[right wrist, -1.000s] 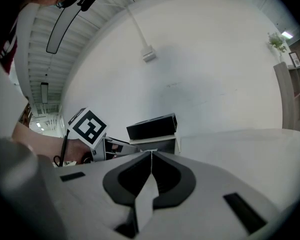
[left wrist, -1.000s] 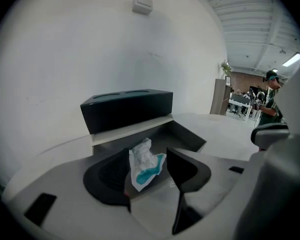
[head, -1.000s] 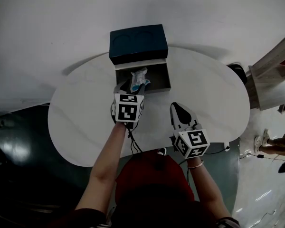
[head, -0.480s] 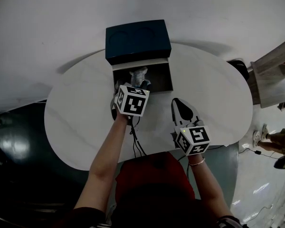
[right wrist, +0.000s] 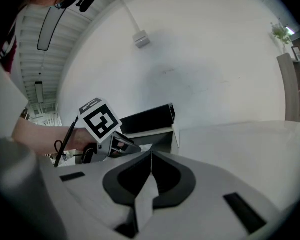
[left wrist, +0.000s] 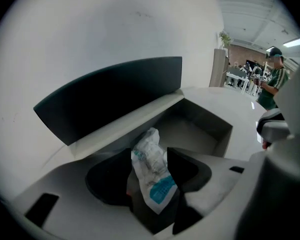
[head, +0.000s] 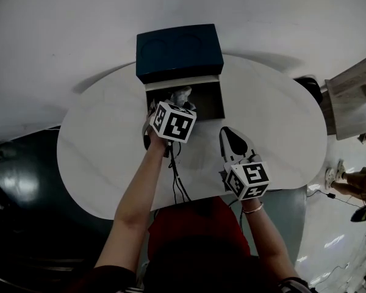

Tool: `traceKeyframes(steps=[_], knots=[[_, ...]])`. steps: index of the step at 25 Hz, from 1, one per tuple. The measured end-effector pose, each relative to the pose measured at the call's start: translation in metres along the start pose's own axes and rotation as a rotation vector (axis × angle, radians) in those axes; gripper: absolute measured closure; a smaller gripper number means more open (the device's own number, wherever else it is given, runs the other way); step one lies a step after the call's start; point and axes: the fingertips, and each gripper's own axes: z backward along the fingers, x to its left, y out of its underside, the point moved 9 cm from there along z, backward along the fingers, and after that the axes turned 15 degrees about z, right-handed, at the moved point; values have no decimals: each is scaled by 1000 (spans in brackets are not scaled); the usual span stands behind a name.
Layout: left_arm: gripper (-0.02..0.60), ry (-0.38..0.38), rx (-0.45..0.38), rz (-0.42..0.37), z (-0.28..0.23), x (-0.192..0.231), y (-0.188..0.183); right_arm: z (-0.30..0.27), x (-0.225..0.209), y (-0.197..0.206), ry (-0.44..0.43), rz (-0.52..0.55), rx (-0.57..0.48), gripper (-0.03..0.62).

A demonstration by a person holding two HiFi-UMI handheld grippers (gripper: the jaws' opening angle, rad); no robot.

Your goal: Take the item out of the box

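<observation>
An open box (head: 208,100) with a dark blue lid (head: 179,50) stands at the far side of the white table (head: 104,157). My left gripper (head: 172,104) is at the box's near left corner, shut on a crumpled clear packet with blue print (head: 179,94). In the left gripper view the packet (left wrist: 152,174) sits pinched between the dark jaws, with the grey box tray (left wrist: 202,129) behind it. Whether the packet clears the rim I cannot tell. My right gripper (head: 229,134) hovers over the table right of the box, jaws shut (right wrist: 151,159) and empty.
A black cable (head: 177,185) trails from the left gripper toward the person. A wooden shelf (head: 354,96) stands off the table's right end. Dark floor (head: 24,176) lies past the left edge. A person in green (left wrist: 270,81) stands far off.
My left gripper, still holding the packet, has shifted forward toward the box and tilted. The right gripper has barely moved.
</observation>
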Motion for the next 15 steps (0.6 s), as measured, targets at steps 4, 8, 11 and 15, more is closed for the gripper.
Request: traceKeyframes(steps=[4, 8, 11, 15], knots=[[364, 6, 53, -14, -8, 1, 2, -2, -1, 1, -2, -5, 6, 577], [365, 17, 78, -18, -15, 0, 2, -4, -3, 1, 0, -8, 11, 577], [381, 39, 101, -29, -18, -2, 2, -3, -5, 2, 4, -11, 16, 577], [416, 68, 123, -50, -22, -4, -1, -4, -7, 4, 9, -12, 25, 577]])
